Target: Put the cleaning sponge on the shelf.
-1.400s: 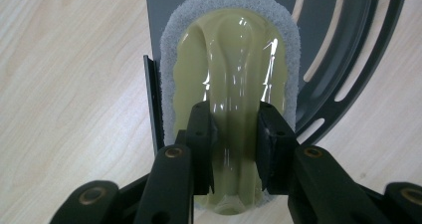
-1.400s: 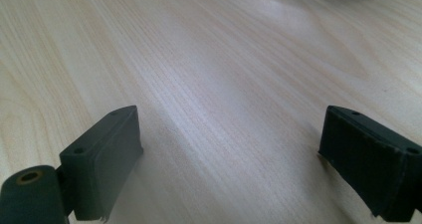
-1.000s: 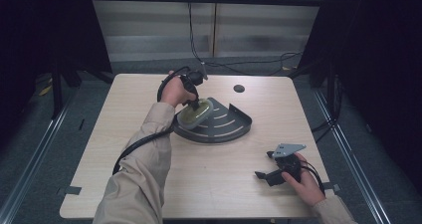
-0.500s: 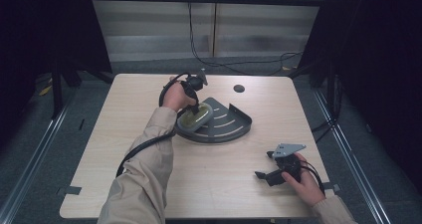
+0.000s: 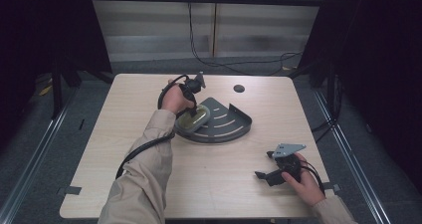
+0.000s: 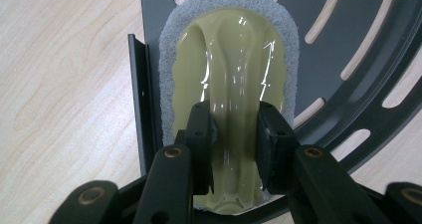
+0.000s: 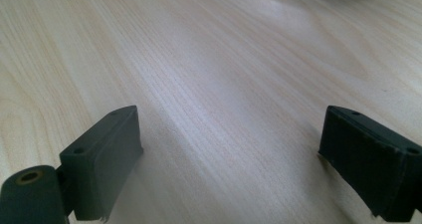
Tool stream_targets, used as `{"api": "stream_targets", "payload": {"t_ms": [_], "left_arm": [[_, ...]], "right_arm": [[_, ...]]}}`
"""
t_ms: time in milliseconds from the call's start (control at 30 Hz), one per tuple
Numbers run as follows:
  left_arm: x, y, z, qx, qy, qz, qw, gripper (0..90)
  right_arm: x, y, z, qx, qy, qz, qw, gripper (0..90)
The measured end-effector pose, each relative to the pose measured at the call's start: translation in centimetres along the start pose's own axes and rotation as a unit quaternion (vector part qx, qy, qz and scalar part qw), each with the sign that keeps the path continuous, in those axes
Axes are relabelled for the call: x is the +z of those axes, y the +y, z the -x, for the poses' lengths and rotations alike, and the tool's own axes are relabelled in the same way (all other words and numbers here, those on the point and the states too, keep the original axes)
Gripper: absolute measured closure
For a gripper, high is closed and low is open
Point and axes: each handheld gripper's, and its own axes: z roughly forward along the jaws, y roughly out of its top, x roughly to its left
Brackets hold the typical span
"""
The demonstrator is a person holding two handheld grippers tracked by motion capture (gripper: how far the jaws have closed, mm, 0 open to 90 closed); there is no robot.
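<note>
A: So, what has the left gripper (image 6: 234, 129) got?

B: Its jaws are clamped on the raised handle of a yellow-green scrubbing pad (image 6: 229, 74) with a grey fleece rim. The pad lies flat on the dark slotted corner shelf (image 5: 226, 122), against its upright wall, mid-table (image 5: 149, 109).

A: And the right gripper (image 5: 266, 165)?

B: Resting low at the table's near right, jaws wide apart over bare wood.

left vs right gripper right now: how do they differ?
The left gripper is shut on the scrub pad's yellow-green handle, over the dark slotted shelf; the right gripper stands open and empty. The left sits at the table's far middle, the right low over bare wood near its front right corner. Both have black jaws and a trailing cable.
</note>
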Motion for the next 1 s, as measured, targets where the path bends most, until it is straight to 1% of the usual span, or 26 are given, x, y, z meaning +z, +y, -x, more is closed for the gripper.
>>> {"api": "stream_targets", "payload": {"t_ms": [67,167,200,267,433,600,1000], "left_arm": [[0.14,-0.14,-0.08,0.005,0.003,-0.003,1.0000,70.7],[0.19,-0.27,-0.06,-0.001,0.001,0.004,1.0000,70.6],[0.17,-0.28,-0.13,0.004,0.001,0.003,1.0000,70.6],[0.16,-0.29,-0.10,0.001,0.002,0.004,1.0000,70.6],[0.17,-0.26,-0.12,0.005,0.004,0.005,1.0000,70.4],[0.21,-0.28,-0.16,0.004,0.004,0.008,1.0000,70.3],[0.25,-0.23,-0.13,0.002,0.012,0.015,0.9998,69.3]], "right_arm": [[0.00,0.00,-0.03,0.002,0.002,-0.001,1.0000,8.9],[0.00,0.00,-0.03,0.002,0.002,-0.001,1.0000,8.9],[0.00,0.00,-0.03,0.002,0.002,-0.001,1.0000,8.9],[0.00,0.00,-0.03,0.002,0.002,-0.001,1.0000,8.9],[-0.01,0.00,-0.03,0.002,0.002,-0.001,1.0000,8.9],[0.00,0.00,-0.03,0.002,0.002,-0.001,1.0000,8.9],[-0.01,0.00,-0.03,0.002,0.002,-0.001,1.0000,8.9]]}}
